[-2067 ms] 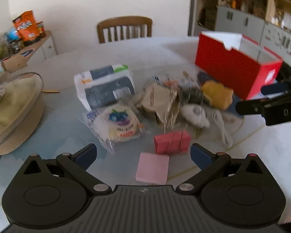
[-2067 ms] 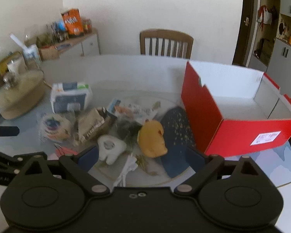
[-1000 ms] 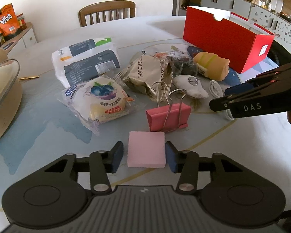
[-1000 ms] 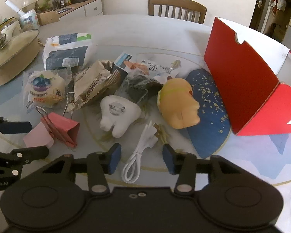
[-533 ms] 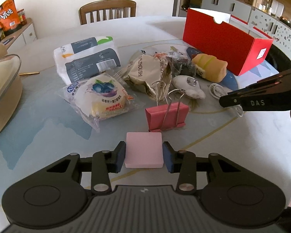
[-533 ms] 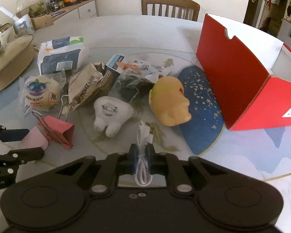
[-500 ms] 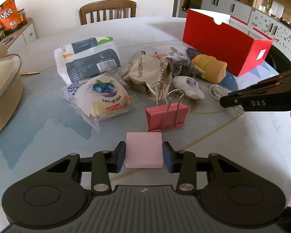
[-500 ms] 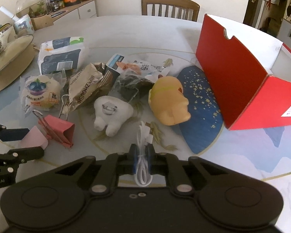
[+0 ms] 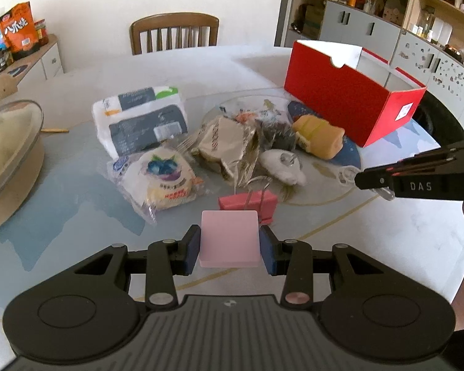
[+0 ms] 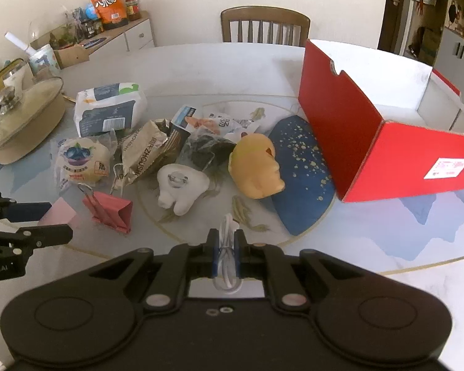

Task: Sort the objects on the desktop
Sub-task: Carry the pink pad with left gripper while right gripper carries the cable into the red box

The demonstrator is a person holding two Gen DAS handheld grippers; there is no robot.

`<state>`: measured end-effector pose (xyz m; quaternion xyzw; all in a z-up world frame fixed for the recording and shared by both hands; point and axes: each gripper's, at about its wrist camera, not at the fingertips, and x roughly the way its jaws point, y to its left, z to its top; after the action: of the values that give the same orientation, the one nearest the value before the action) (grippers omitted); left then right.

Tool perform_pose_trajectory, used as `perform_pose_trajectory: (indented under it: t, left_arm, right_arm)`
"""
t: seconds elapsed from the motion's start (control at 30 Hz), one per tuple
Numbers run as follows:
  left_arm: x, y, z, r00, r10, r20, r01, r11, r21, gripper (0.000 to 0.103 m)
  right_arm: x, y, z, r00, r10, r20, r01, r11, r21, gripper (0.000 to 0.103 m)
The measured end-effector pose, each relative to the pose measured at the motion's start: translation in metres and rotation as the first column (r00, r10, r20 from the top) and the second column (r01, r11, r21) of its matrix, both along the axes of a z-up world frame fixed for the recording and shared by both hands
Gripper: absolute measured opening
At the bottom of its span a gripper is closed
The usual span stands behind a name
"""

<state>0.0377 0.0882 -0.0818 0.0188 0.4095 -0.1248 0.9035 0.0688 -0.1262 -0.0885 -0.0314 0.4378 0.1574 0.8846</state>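
My left gripper [image 9: 229,242] is shut on a pink sticky-note pad [image 9: 229,238] and holds it just above the table. My right gripper [image 10: 225,247] is shut on a coiled white cable [image 10: 226,255], also lifted off the table. A pink binder clip [image 9: 249,204] lies just beyond the pad. Behind it sit a white tooth-shaped toy [image 10: 180,187], a yellow squishy toy [image 10: 256,170] and several snack packets [image 10: 145,151]. An open red box [image 10: 368,126] stands at the right. The right gripper shows from the side in the left wrist view [image 9: 360,182].
A blue speckled mat [image 10: 300,173] lies under the yellow toy beside the box. A lidded pot [image 10: 21,117] stands at the table's left edge. A wooden chair [image 10: 264,24] is behind the table. A blueberry bun packet [image 9: 162,179] and a tissue pack [image 9: 142,123] lie at the left.
My left gripper closed on the pink pad and lifted it off the table. My right gripper closed on the white cable and raised it too.
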Motion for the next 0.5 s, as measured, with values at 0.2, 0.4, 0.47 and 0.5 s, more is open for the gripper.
perform_pose_trajectory:
  t: [0.2, 0.4, 0.47, 0.5]
  left_arm:
    - [0.003, -0.015, 0.018, 0.999, 0.026, 0.02, -0.026, 0.999, -0.021, 0.04]
    - [0.009, -0.034, 0.038, 0.998, 0.044, 0.047, -0.043, 0.998, -0.038, 0.04]
    - [0.013, -0.041, 0.044, 0.997, 0.05, 0.053, -0.047, 0.998, -0.045, 0.04]
    - [0.015, -0.044, 0.047, 0.997, 0.052, 0.056, -0.049, 0.998, -0.05, 0.04]
  right_arm:
    - [-0.002, -0.016, 0.011, 1.0, 0.02, -0.002, -0.02, 0.999, 0.036, 0.009]
    - [0.002, -0.037, 0.038, 0.997, 0.059, 0.04, -0.062, 0.995, 0.074, 0.009]
    - [0.005, -0.046, 0.049, 0.996, 0.064, 0.057, -0.069, 0.993, 0.093, 0.009]
    - [0.008, -0.05, 0.055, 0.996, 0.066, 0.065, -0.072, 0.992, 0.101, 0.009]
